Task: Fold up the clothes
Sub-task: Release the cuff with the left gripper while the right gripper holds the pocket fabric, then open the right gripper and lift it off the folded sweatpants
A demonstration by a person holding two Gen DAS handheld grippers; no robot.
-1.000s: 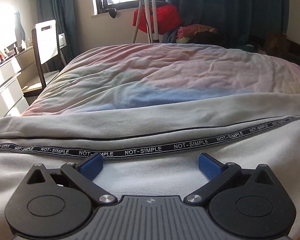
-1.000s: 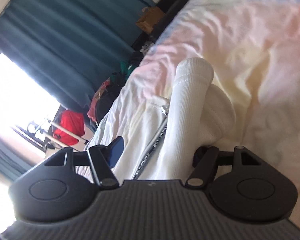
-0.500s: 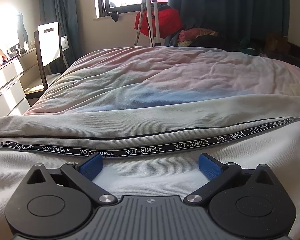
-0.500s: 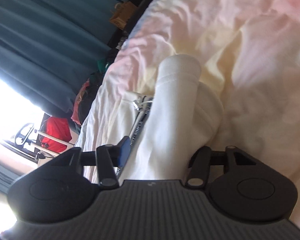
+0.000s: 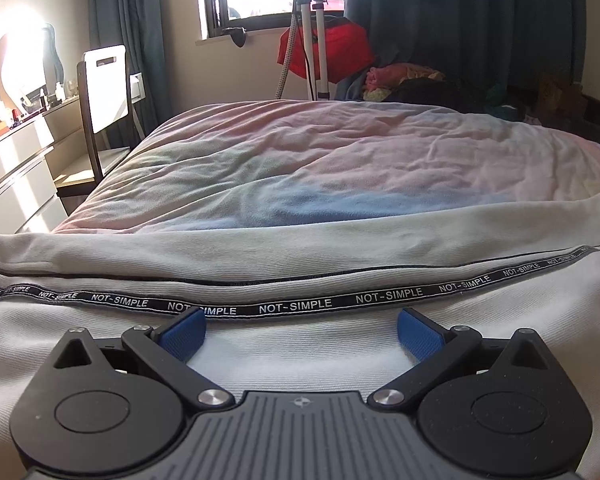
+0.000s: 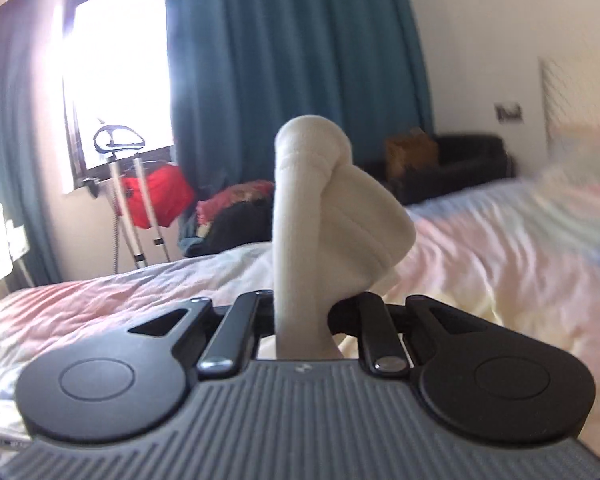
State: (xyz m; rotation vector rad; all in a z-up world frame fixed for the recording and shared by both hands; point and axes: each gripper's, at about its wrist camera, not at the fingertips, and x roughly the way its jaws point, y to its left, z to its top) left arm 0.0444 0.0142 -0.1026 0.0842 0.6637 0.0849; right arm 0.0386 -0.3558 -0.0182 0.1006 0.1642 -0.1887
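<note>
A white garment with a black "NOT-SIMPLE" tape along its zip edge lies spread across the near side of the bed. My left gripper rests low over it, open, its blue pads wide apart on the cloth with nothing between them. In the right wrist view my right gripper is shut on the garment's white ribbed cuff. The cuff sticks up from between the jaws, and the rest of the sleeve bunches to its right.
The bed's pastel duvet stretches beyond the garment. A chair and a dresser stand at the left. A steamer stand, a red bag and a clothes pile are by the window. A dark sofa stands far right.
My right gripper has closed on the ribbed cuff and swung up from looking down at the bed to level, lifting the cuff. The left gripper has barely moved and stays open.
</note>
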